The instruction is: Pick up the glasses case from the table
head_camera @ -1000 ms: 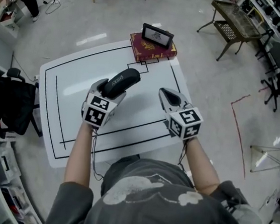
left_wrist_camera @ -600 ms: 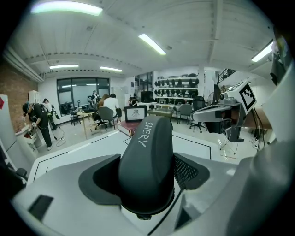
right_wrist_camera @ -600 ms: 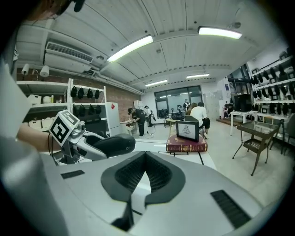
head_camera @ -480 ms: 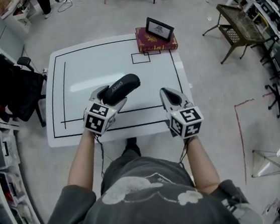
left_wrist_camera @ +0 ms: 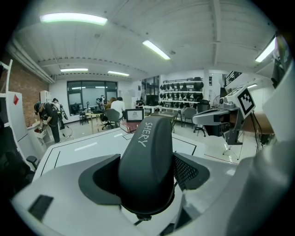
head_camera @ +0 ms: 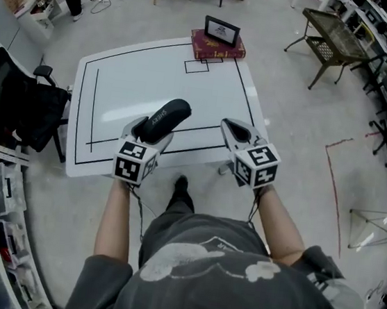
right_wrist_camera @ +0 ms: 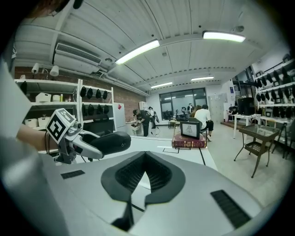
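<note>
The black glasses case (head_camera: 165,117) is clamped between the jaws of my left gripper (head_camera: 152,130) and held in the air over the near edge of the white table (head_camera: 133,73). In the left gripper view the case (left_wrist_camera: 150,161) stands up between the pads, its far end pointing away from me. My right gripper (head_camera: 230,127) hovers to the right of the case at about the same height, shut with nothing in it. Its jaws (right_wrist_camera: 146,171) meet at the tips in the right gripper view, where the case (right_wrist_camera: 105,143) shows at the left.
At the table's far edge lies a red book (head_camera: 217,47) with a small picture frame (head_camera: 221,30) on it. A black chair (head_camera: 19,104) stands left of the table, a metal bench (head_camera: 334,36) to the far right. Shelves run along the left.
Both grippers, the left one still carrying the case, have drawn back from the table's middle to its near edge. The table and book now sit farther up the head view.
</note>
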Available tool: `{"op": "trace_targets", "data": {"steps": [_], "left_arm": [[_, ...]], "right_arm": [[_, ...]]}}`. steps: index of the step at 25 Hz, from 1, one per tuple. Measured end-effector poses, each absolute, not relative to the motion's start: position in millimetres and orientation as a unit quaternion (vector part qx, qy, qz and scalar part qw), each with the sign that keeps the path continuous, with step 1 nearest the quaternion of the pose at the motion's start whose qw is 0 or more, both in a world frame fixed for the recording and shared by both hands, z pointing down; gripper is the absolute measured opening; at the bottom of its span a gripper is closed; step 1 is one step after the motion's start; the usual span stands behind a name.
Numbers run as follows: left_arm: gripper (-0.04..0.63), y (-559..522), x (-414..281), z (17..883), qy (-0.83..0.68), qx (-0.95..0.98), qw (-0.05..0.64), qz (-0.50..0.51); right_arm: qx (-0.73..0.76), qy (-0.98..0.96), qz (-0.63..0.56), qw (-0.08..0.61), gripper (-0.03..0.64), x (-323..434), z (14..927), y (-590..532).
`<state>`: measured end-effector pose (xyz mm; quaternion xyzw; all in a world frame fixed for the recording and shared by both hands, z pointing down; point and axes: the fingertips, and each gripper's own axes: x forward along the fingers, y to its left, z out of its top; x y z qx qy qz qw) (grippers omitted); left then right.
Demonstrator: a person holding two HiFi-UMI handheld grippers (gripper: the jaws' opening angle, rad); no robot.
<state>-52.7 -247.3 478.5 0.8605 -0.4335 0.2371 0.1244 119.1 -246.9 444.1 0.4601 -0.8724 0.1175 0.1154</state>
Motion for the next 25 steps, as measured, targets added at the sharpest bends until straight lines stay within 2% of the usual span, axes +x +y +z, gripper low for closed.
{"op": "trace_targets", "data": {"steps": [14, 25], "left_arm": [[0.342, -135, -43, 482, -0.449, 0.852, 0.131, 0.234], [0.342, -96, -45, 491, -0.459, 0.846, 0.151, 0.227]], "right_arm": [[0.449, -0.878, 0.120, 0.115, -0.002, 133, 451, -143], [0.450, -0.875, 0.135, 0.112, -0.002, 139, 462, -111]]}}
